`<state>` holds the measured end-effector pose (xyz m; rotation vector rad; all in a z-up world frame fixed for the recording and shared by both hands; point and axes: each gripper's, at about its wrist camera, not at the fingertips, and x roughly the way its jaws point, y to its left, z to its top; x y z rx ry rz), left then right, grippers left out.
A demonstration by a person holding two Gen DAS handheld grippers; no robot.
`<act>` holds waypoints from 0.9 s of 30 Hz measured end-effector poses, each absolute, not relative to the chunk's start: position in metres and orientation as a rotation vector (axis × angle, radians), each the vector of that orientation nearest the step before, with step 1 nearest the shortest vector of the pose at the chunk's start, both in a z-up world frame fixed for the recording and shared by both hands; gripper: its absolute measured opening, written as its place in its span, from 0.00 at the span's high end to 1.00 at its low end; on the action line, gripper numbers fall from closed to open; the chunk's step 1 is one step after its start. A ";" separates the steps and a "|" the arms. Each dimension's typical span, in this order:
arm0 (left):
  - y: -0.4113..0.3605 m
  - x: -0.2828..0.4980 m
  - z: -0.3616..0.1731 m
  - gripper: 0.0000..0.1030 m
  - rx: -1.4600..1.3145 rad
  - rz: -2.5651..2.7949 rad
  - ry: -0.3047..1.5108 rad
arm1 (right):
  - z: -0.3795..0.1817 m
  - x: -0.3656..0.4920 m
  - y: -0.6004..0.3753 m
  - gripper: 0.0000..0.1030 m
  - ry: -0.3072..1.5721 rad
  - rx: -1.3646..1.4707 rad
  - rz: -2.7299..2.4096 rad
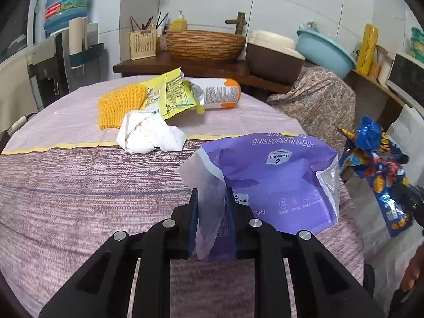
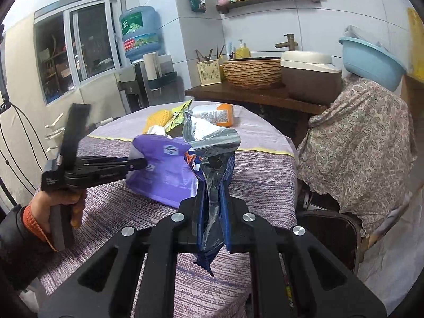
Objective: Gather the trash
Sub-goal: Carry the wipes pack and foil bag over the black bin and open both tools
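My left gripper (image 1: 212,196) is shut on the clear edge of a purple plastic tissue wrapper (image 1: 275,175), held over the round table's right side; it also shows in the right wrist view (image 2: 164,169). My right gripper (image 2: 210,201) is shut on a blue foil snack bag (image 2: 212,159), held upright past the table's right edge; the bag shows in the left wrist view (image 1: 376,169). Farther back on the table lie a crumpled white tissue (image 1: 148,132), a yellow snack packet (image 1: 169,95), a yellow mesh pad (image 1: 119,106) and a white-and-orange packet (image 1: 217,92).
The table wears a purple striped cloth (image 1: 79,185). A chair under a paisley cover (image 2: 357,143) stands to the right. A dark bin lined with a white bag (image 2: 328,235) sits by the table's right edge. A wooden counter with a woven basin (image 1: 206,45) is behind.
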<state>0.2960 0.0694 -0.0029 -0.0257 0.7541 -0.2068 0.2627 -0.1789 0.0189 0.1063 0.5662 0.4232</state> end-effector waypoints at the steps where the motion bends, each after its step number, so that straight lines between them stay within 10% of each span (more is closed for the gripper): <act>1: 0.068 0.292 0.000 0.81 -0.030 -0.211 0.748 | 0.019 0.260 -0.183 0.88 0.561 0.115 0.416; 27: -0.142 0.219 -0.014 0.81 0.150 -0.608 0.726 | 0.002 0.156 -0.362 0.88 0.503 0.224 -0.054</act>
